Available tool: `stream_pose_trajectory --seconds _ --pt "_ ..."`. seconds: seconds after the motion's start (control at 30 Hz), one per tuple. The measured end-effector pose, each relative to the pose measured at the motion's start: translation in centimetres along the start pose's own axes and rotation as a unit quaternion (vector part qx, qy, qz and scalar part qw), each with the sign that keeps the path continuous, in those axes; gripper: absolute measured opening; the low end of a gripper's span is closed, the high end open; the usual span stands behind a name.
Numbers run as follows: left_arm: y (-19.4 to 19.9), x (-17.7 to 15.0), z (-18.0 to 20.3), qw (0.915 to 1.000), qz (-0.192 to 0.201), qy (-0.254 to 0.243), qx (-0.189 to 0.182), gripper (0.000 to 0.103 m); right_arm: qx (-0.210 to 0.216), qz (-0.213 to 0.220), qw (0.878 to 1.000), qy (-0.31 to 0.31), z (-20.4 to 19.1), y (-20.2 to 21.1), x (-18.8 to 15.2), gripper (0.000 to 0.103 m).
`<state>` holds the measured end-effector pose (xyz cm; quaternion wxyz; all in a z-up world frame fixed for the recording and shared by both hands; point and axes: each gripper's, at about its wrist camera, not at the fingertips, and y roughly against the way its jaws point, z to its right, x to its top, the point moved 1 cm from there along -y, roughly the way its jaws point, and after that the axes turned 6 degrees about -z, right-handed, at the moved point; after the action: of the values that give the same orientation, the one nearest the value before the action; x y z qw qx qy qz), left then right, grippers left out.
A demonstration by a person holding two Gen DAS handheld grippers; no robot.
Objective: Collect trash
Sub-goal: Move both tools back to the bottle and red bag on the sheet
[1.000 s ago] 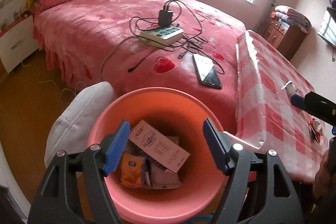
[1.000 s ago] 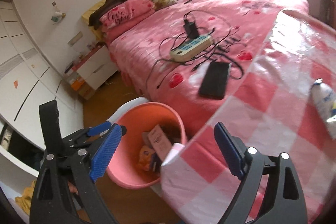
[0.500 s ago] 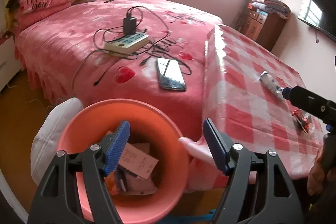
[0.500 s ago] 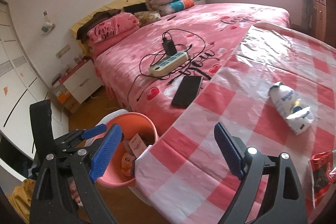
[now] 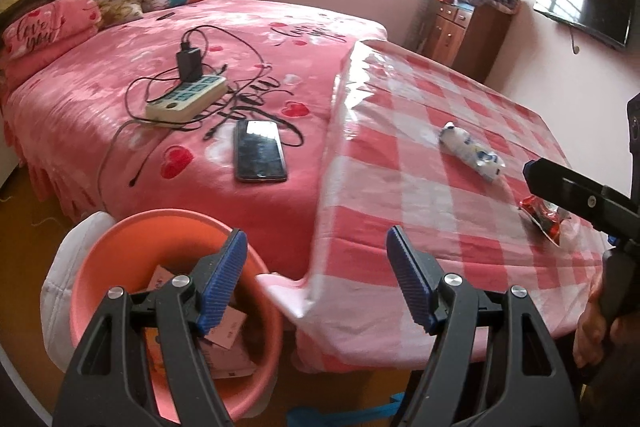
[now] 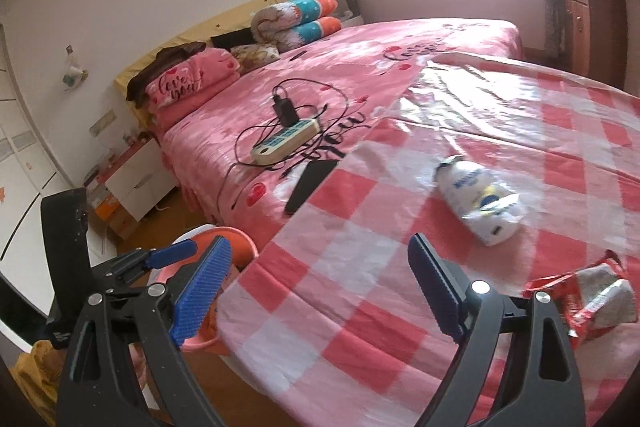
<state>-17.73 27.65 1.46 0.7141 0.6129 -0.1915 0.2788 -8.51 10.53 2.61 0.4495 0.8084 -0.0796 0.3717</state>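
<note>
A pink bin [image 5: 120, 251] with paper trash inside stands on the floor at the table's corner; its rim [image 6: 224, 233] also shows in the right wrist view. A crumpled white wrapper [image 5: 472, 151] [image 6: 480, 199] and a red snack wrapper [image 5: 544, 219] [image 6: 592, 299] lie on the checked tablecloth [image 5: 400, 187] [image 6: 360, 267]. My left gripper [image 5: 316, 275] is open and empty, between bin and table edge. My right gripper [image 6: 320, 283] is open and empty over the table's near corner, left of both wrappers.
A pink bed [image 5: 120, 107] beside the table carries a power strip [image 5: 186, 99] with cables and a black phone [image 5: 260, 151]. A white cushion [image 5: 60, 287] sits behind the bin. A wooden cabinet [image 5: 464, 35] and wall TV [image 5: 584, 3] are at the far right.
Both grippers have swung right, away from the bin and toward the table. The wrappers have come into fuller view. Both jaws stayed open and empty.
</note>
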Motion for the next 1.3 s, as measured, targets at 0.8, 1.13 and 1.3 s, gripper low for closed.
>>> stream_pose_trajectory --seconds 0.8,1.13,1.3 --pt "-1.9 2.0 8.6 0.9967 -0.043 -0.025 -0.063 0.073 -0.052 0.029 0.997 -0.049 8.3 6.4 -2.2 0.092" --pt "-3.8 4.1 14.6 0.991 -0.057 -0.042 -0.113 0.073 -0.064 0.027 0.991 -0.116 13.6 9.0 -5.5 0.092" --pt "-5.2 5.2 16.9 0.9895 -0.062 -0.05 -0.121 0.073 -0.045 0.016 0.988 -0.145 15.1 8.5 -6.3 0.092"
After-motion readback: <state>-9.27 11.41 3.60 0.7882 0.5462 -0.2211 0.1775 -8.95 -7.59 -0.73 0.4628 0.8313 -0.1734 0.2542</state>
